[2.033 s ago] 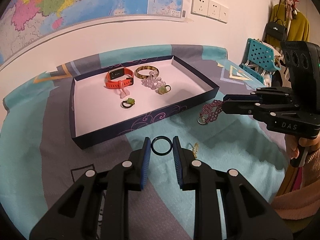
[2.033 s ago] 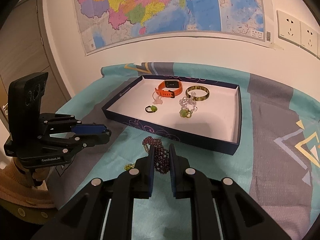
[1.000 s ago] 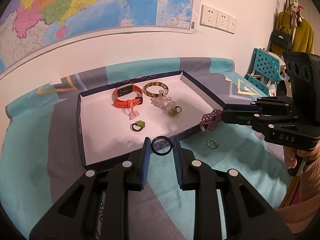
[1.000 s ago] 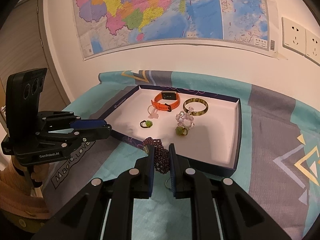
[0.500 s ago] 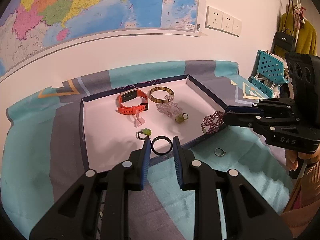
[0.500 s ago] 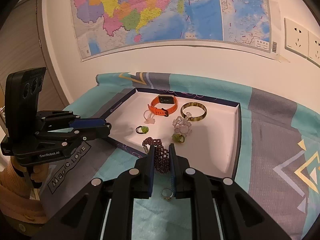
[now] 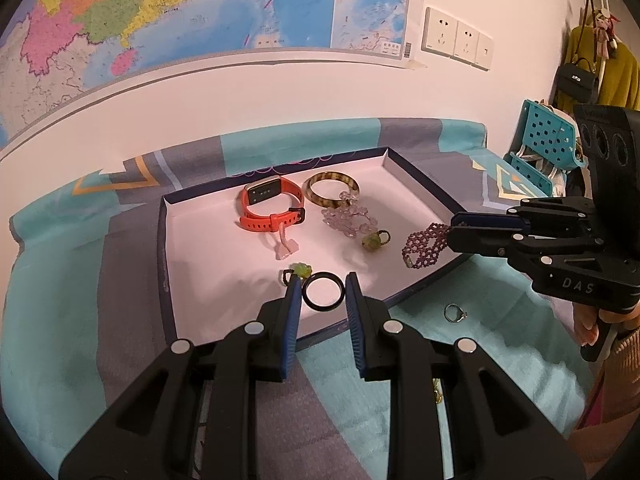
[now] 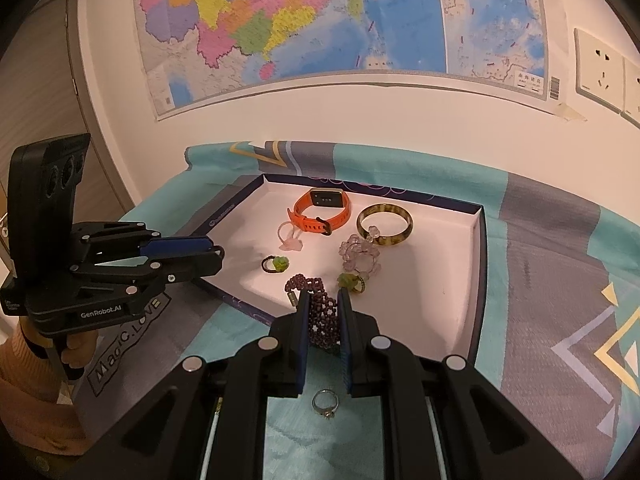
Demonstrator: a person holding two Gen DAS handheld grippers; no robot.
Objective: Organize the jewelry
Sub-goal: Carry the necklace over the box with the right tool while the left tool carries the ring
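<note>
My left gripper (image 7: 322,291) is shut on a black ring (image 7: 322,291) and holds it over the near edge of the dark-blue, white-lined tray (image 7: 168,264). My right gripper (image 8: 322,308) is shut on a purple beaded bracelet (image 8: 320,320), held above the tray's near right part; the bracelet also shows in the left wrist view (image 7: 424,245). In the tray lie an orange watch (image 7: 270,204), an amber bangle (image 7: 332,189), a clear bead bracelet (image 7: 350,218) and two green rings (image 7: 374,239).
A silver ring (image 7: 455,313) lies on the teal and grey cloth (image 7: 80,320) in front of the tray; it also shows in the right wrist view (image 8: 325,402). A gold piece (image 7: 437,390) lies near it. A wall with a map stands behind. A blue crate (image 7: 548,148) stands at right.
Both grippers have lifted their pieces off the cloth and carried them forward, from in front of the tray to over its near edge. Both stayed shut.
</note>
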